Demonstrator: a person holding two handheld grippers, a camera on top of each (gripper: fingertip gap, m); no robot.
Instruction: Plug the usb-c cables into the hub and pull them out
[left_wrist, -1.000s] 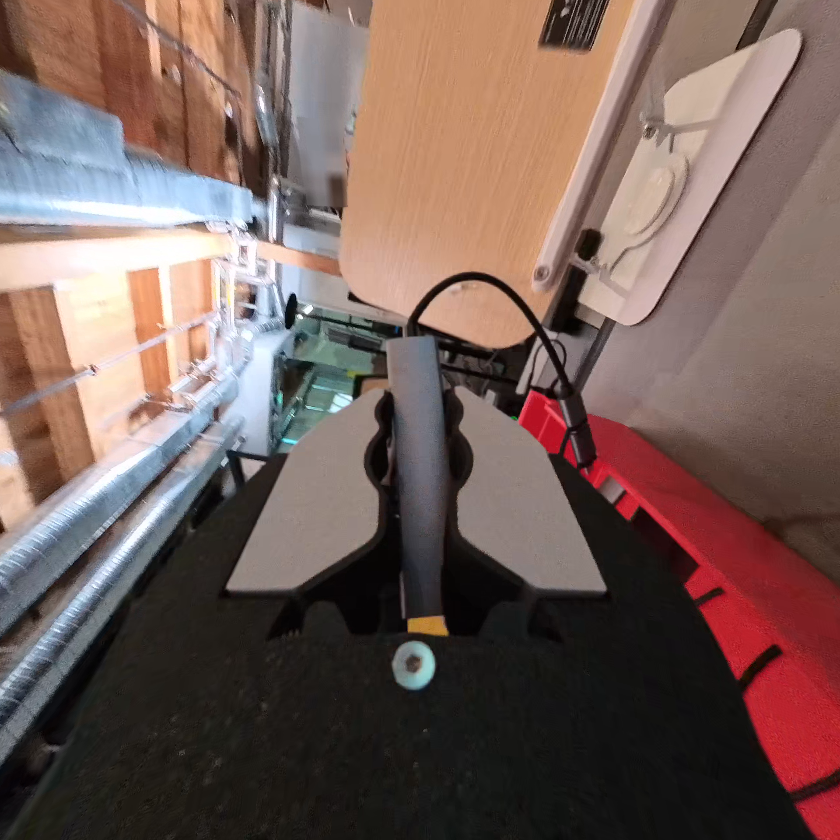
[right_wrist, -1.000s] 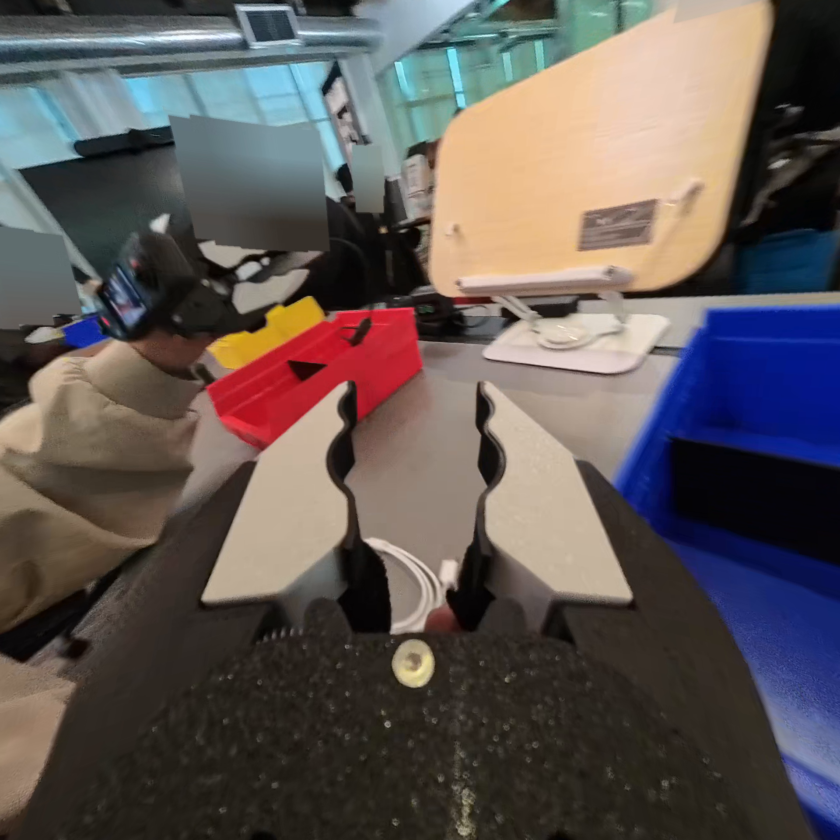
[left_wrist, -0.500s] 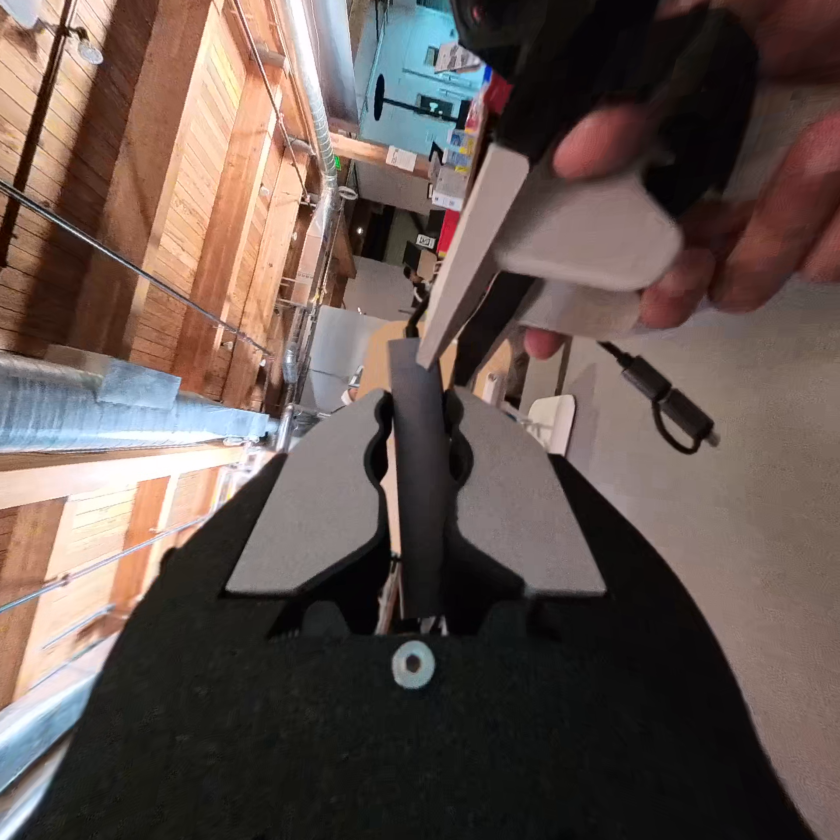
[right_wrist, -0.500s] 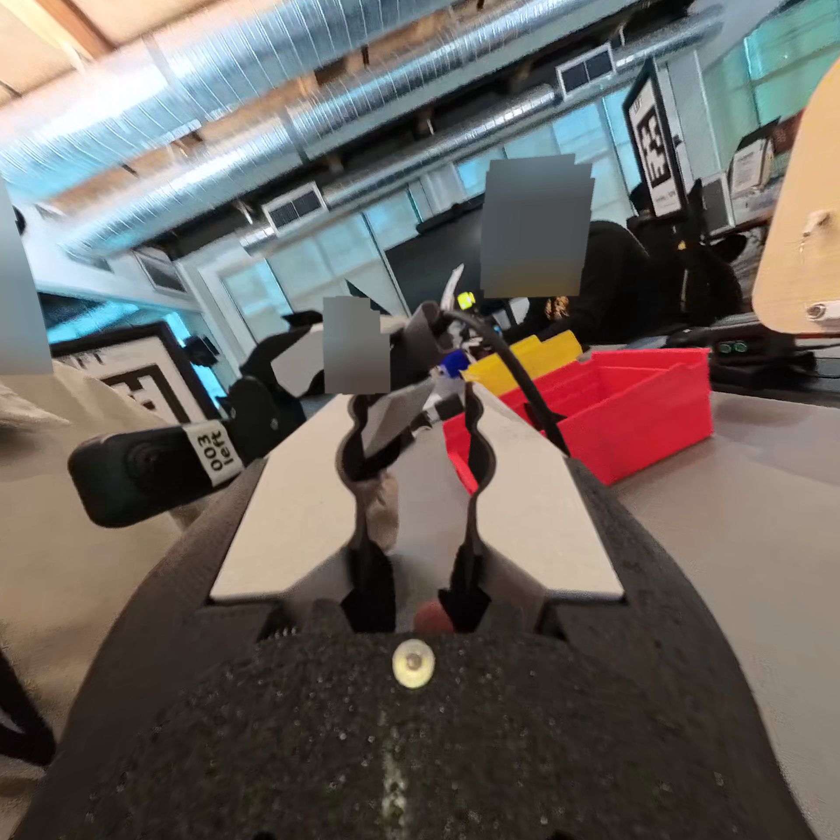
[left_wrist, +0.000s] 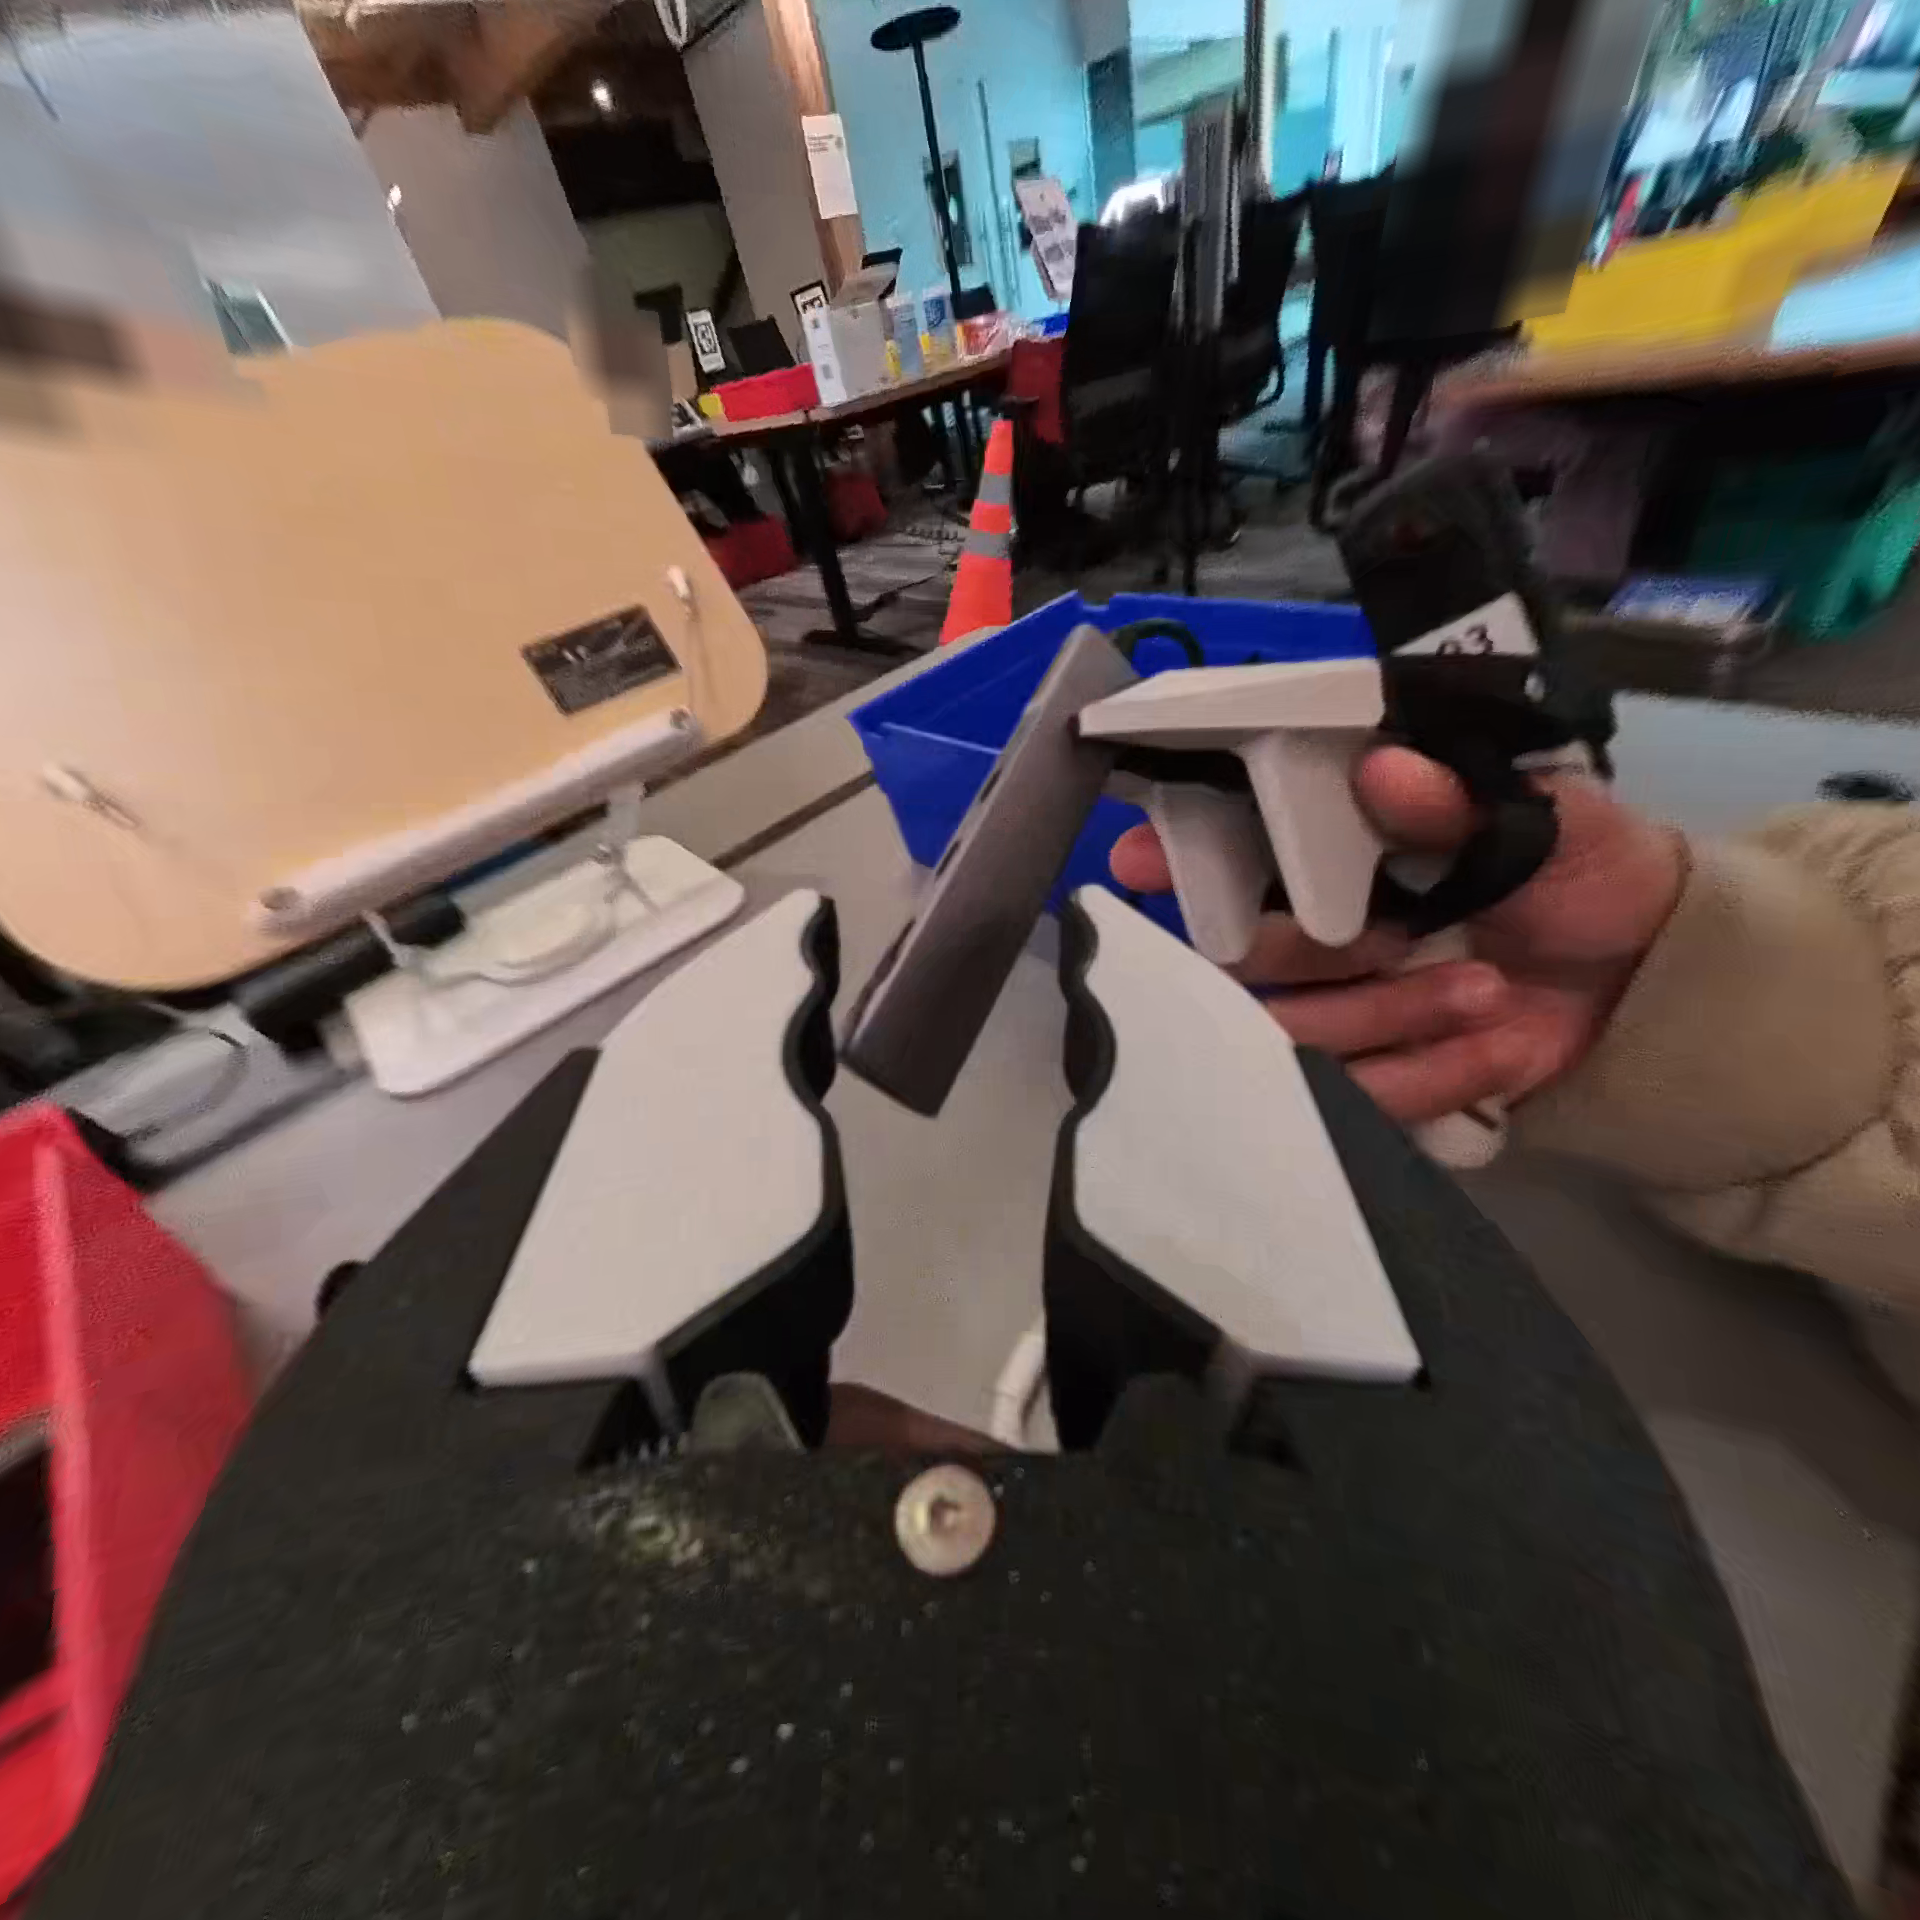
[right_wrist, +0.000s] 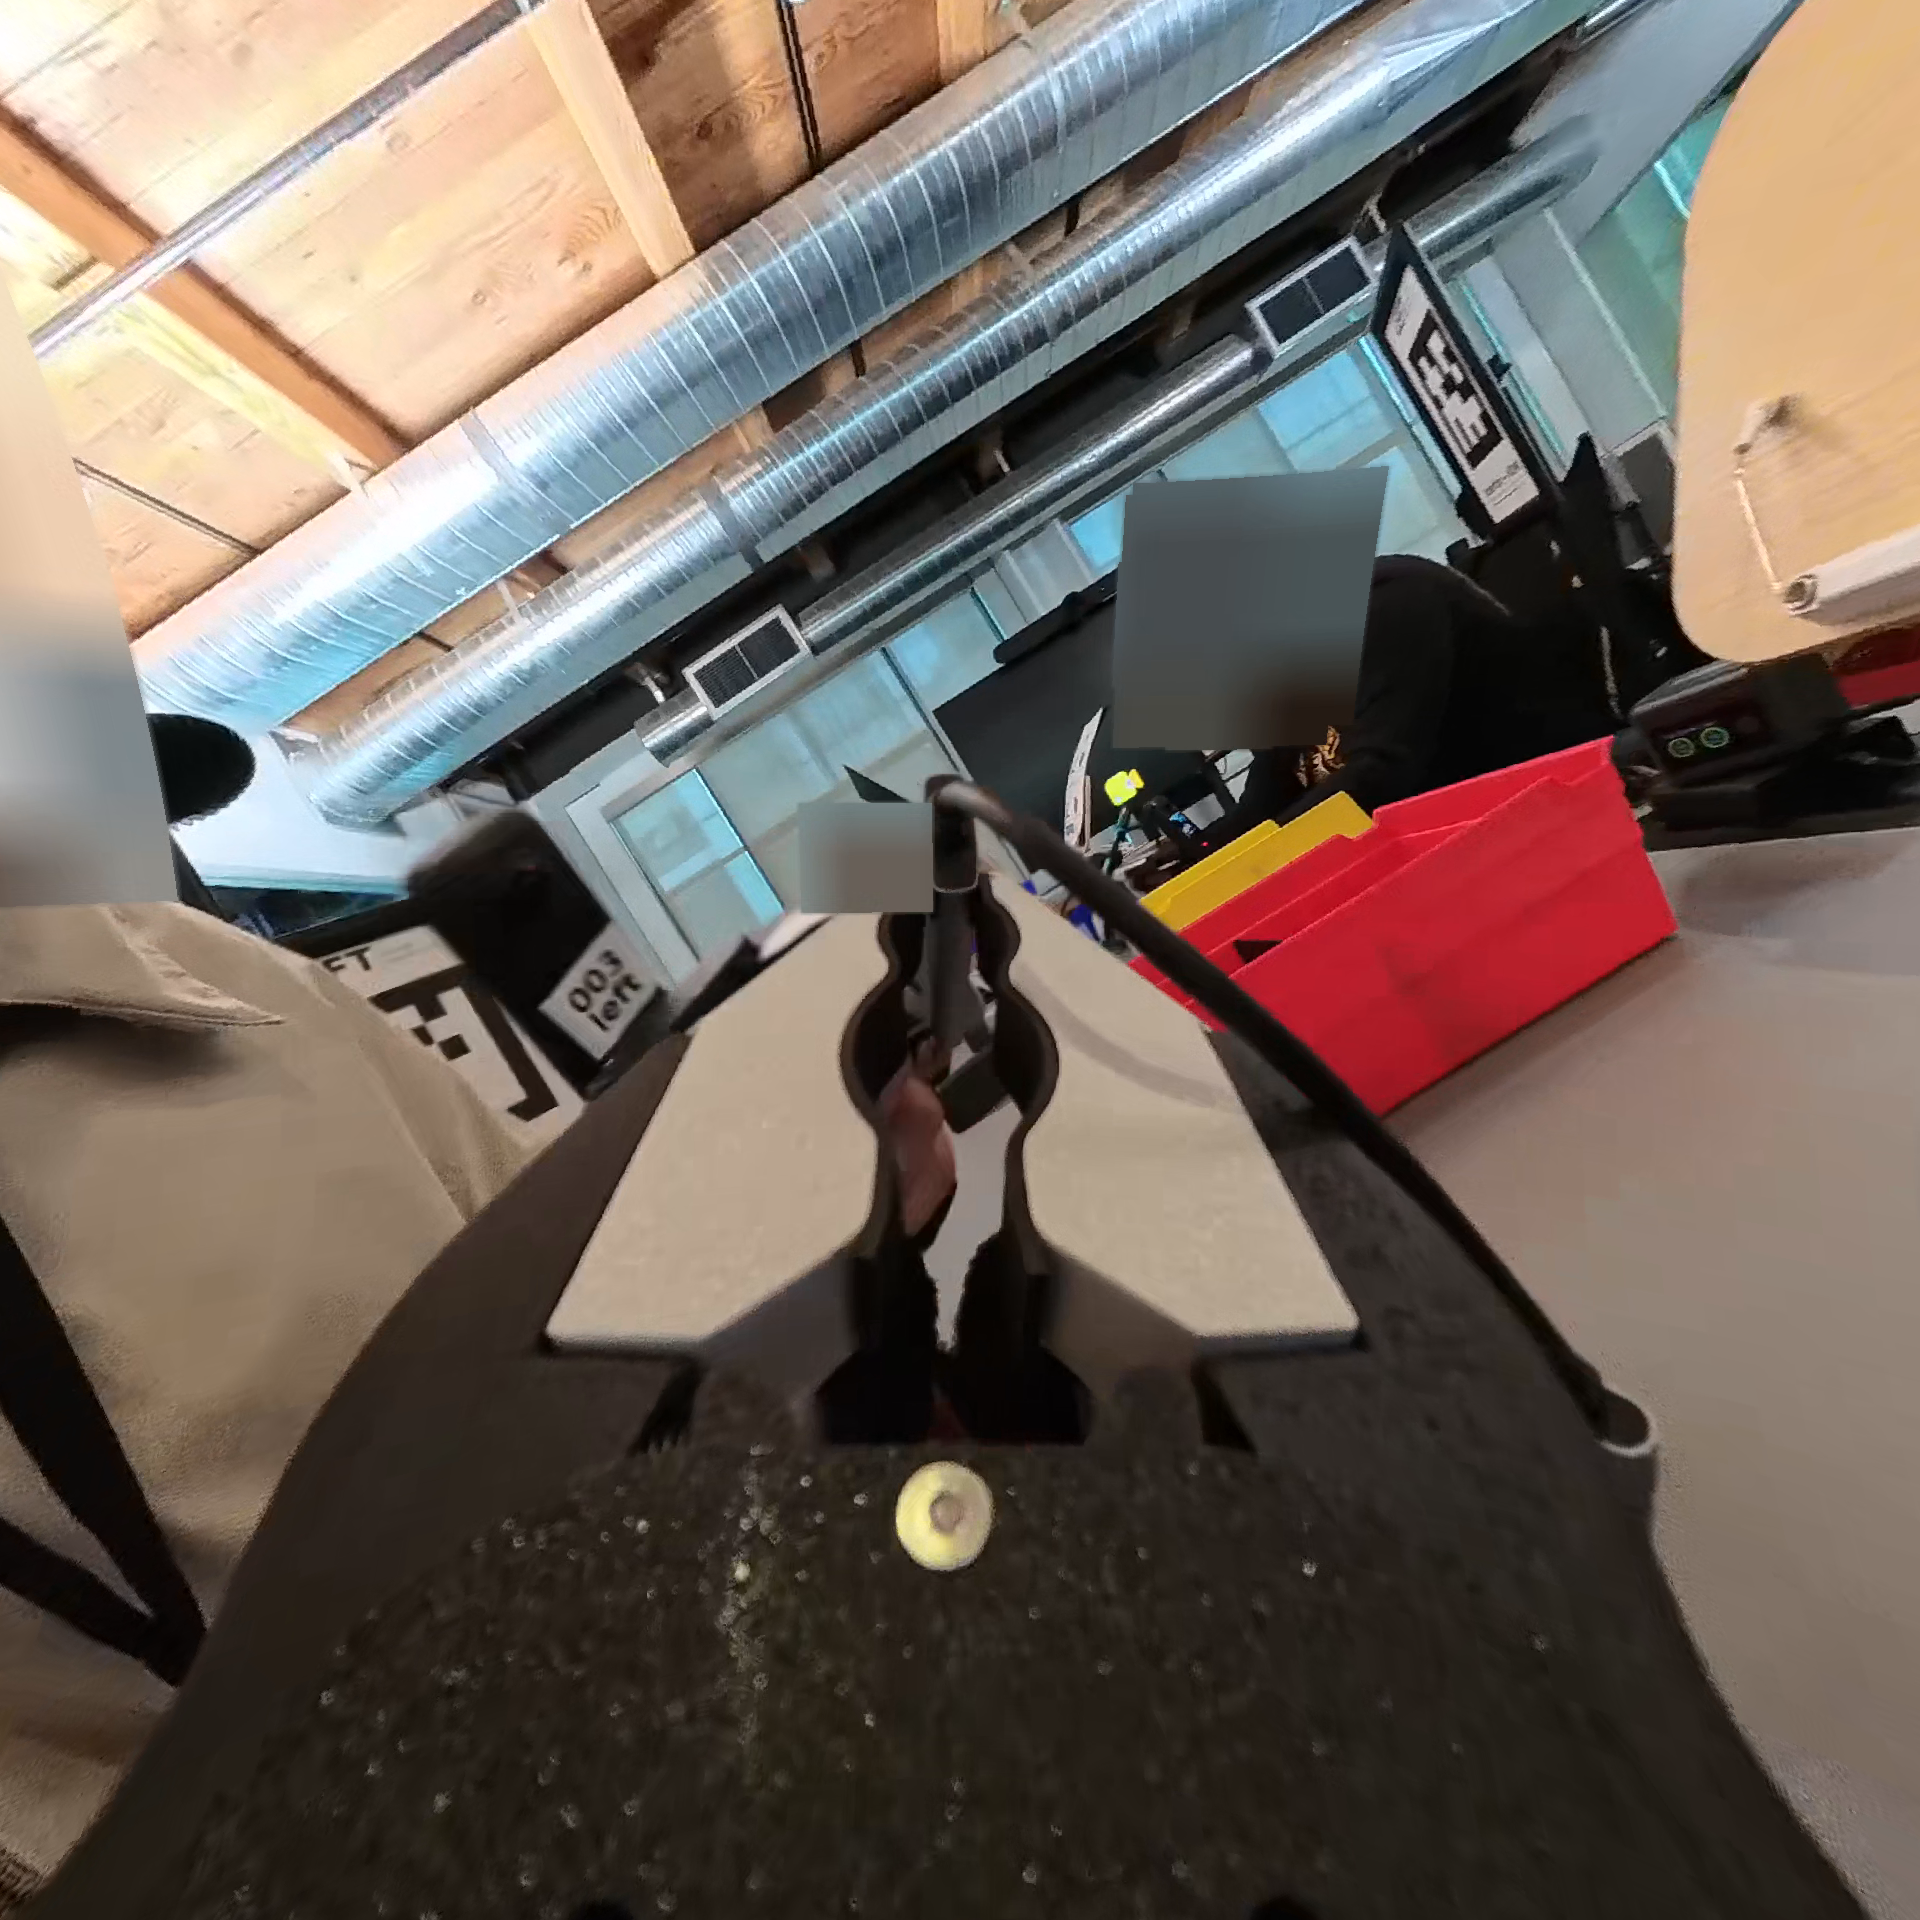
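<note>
The hub (left_wrist: 977, 883) is a dark grey slab, tilted. My right gripper (left_wrist: 1101, 722), held in a hand at the right of the left wrist view, is shut on the hub's upper end. The hub's lower end hangs free between the fingers of my left gripper (left_wrist: 945, 914), which is open and does not touch it. In the right wrist view the right gripper (right_wrist: 948, 914) pinches the hub (right_wrist: 951, 987) edge-on. A black cable (right_wrist: 1143, 956) leaves the hub's top and runs down to the right over the gripper body.
A blue bin (left_wrist: 935, 727) stands behind the hub on the grey table (left_wrist: 343, 1164). A red bin (left_wrist: 83, 1351) is at the left and also shows in the right wrist view (right_wrist: 1455, 966), with a yellow bin (right_wrist: 1247, 862) behind it. A wooden board on a white stand (left_wrist: 364, 644) is at back left.
The left gripper was shut on the hub; it has opened and let go. The right gripper came in and shut on the hub's far end. Both views have swung.
</note>
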